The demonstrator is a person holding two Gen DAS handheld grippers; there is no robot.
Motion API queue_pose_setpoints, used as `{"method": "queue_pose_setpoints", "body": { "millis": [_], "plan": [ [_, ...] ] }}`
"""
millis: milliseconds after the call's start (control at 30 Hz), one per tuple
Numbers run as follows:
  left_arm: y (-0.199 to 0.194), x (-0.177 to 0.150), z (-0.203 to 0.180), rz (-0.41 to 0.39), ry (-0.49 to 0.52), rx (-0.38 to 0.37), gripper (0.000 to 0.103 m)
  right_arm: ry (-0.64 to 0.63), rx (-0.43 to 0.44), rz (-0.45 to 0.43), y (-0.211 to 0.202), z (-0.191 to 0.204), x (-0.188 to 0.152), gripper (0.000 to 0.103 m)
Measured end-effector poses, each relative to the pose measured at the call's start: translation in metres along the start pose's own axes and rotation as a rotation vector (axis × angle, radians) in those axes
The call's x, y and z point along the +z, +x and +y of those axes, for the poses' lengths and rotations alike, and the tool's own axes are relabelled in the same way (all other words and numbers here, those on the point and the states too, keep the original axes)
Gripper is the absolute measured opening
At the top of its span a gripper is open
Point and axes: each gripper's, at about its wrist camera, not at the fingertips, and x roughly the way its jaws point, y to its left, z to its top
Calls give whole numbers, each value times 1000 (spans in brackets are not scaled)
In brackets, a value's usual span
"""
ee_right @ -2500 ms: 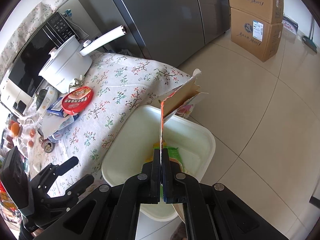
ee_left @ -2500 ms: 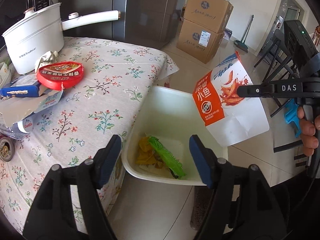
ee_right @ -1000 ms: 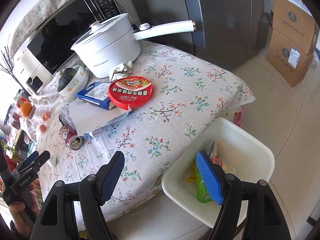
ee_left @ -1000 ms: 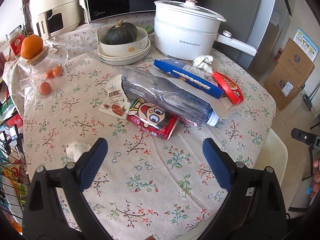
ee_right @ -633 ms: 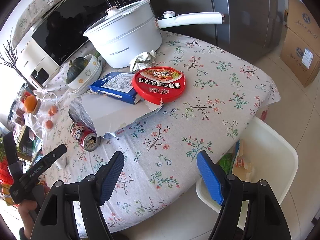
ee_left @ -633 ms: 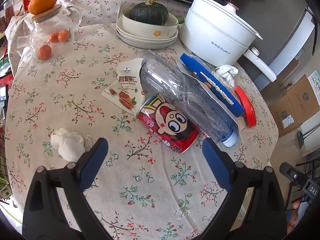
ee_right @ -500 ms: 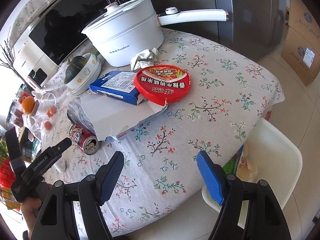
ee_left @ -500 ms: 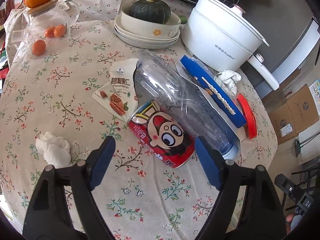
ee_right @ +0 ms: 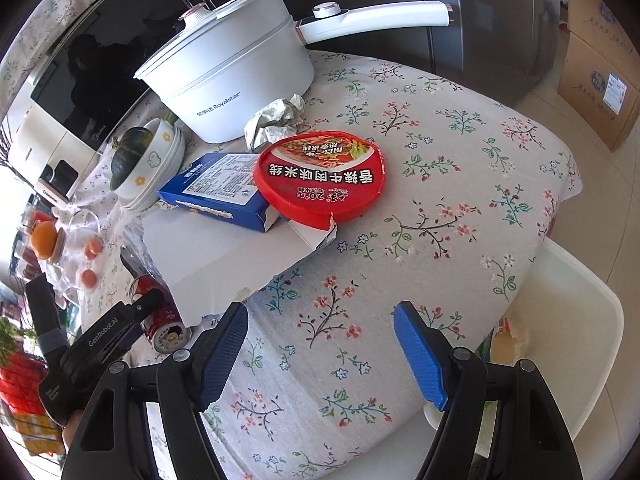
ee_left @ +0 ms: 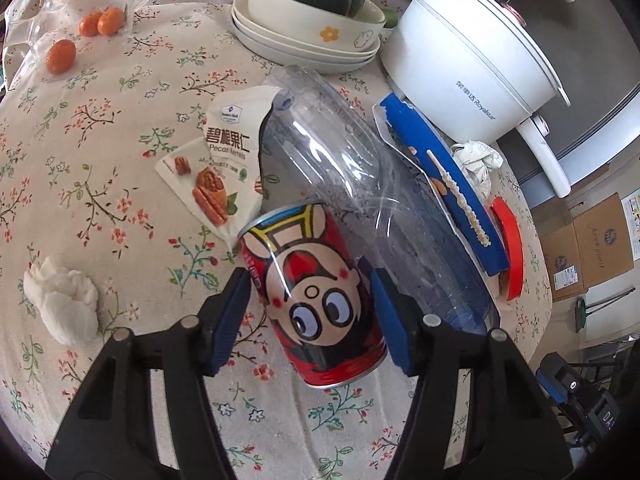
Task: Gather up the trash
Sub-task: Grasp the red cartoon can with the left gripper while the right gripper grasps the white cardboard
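2 grippers, left gripper [ee_left: 310,312] closing around cartoon can [ee_left: 316,300], right gripper [ee_right: 320,352] spread empty, white pot [ee_left: 472,72] marked Royalstar

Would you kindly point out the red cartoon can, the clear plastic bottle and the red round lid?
Red cartoon can [ee_left: 316,300], left wrist view, printed face.
Clear plastic bottle [ee_left: 344,160], left wrist view, ribbed body.
Red round lid [ee_right: 320,178], right wrist view, printed top.

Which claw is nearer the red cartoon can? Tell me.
Left. The left claw straddles the red cartoon can, its jaws closing around it. The right claw hangs open over bare tablecloth by the white bin, well away from the can.
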Motion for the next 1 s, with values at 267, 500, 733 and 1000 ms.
{"method": "queue_pose_setpoints", "body": {
  "millis": [267, 500, 733, 1000],
  "plan": [
    [-14, -13, 7, 79, 113, 27, 60, 36, 45, 7, 14, 5, 0, 77],
    [-21, -18, 21, 110, 181, 83, 61, 86, 109, 25, 37, 12, -1, 69],
    [-21, -20, 28, 117, 145, 54, 61, 108, 177, 30, 56, 20, 0, 45],
    [-24, -27, 30, 133, 109, -5, 57, 48, 210, 12, 45, 25, 2, 11]
  ]
}}
